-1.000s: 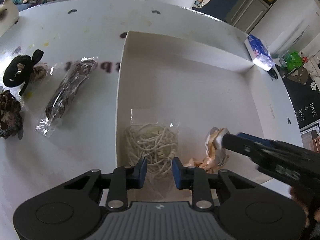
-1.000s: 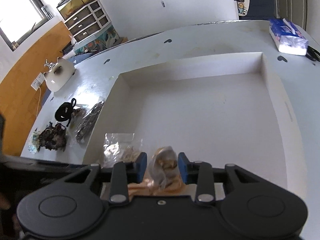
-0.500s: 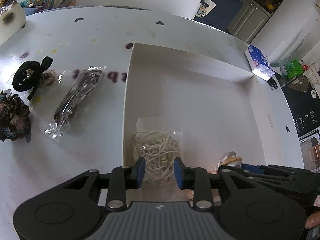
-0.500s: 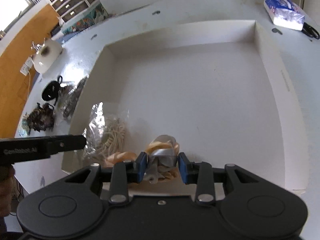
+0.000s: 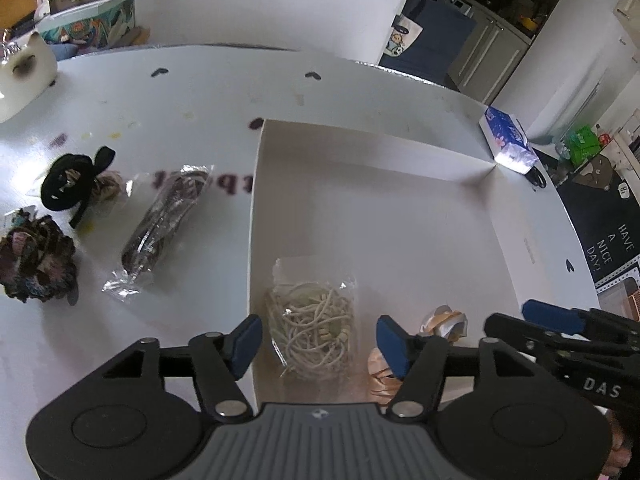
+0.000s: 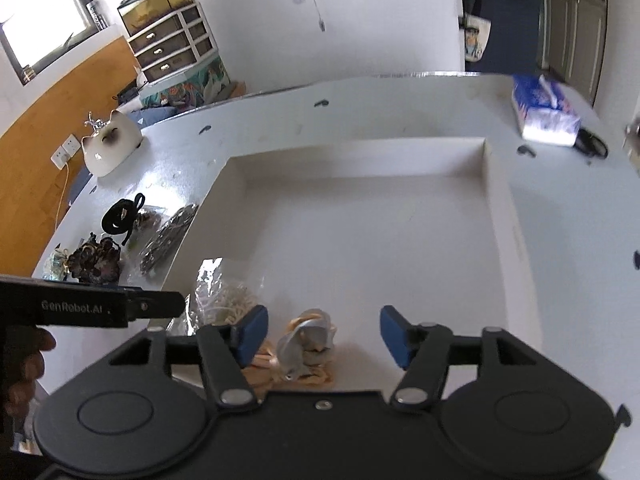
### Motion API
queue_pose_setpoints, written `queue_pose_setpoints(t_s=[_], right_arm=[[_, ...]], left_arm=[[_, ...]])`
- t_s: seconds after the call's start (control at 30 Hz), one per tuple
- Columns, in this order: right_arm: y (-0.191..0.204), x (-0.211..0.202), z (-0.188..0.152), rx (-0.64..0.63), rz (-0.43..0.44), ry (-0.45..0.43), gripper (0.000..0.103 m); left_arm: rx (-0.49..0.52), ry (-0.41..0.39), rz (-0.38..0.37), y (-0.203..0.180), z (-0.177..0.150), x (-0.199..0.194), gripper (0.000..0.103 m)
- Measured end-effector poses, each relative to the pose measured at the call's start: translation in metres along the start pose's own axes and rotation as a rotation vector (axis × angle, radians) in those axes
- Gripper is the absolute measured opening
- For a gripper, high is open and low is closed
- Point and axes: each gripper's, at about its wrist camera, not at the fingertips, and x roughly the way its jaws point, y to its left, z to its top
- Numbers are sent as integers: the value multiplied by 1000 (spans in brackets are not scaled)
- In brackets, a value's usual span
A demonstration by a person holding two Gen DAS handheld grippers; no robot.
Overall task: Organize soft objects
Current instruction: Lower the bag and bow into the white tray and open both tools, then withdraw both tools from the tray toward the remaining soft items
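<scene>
A clear bag of cream cords (image 5: 316,326) lies in the near left corner of the white box (image 5: 376,148). My left gripper (image 5: 320,340) hovers over it, jaws opening, pads clear of the bag. Beside it a bagged peach and silver ribbon (image 6: 308,344) rests on the box floor (image 6: 360,240). The right gripper (image 6: 324,336) stands above the ribbon with its jaws opening and not touching it. The ribbon (image 5: 444,322) and the right gripper (image 5: 560,320) also show at the right of the left wrist view. The cord bag (image 6: 220,300) sits left of the ribbon.
On the table left of the box lie a bagged dark item (image 5: 164,224), a black band (image 5: 68,184) and a dark scrunchie (image 5: 36,260). A cat-shaped white holder (image 6: 110,148) stands far left. A tissue pack (image 6: 544,110) sits at the far right corner.
Both grippers let go: the left jaws spread off the cord bag, the right jaws spread off the ribbon. Both bags now rest on the box floor and both grippers have lifted slightly.
</scene>
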Motion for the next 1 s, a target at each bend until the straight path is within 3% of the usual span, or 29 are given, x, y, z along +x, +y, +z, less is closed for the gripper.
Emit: queue_pose_setpoints(t_s=[0.53,0.63,1.0], right_arm=[[3,-28,-16,-15,-118,-65,96],[9,-31,-19,-6,-136,-70,103],[45,-36,-29,62,-225,-111,103]], left_arm=[[66,-98,36,11,-19,-33,102],[84,-103,32,15,-23,-38,103],[135,-103,-5,53,-24,-51,103]])
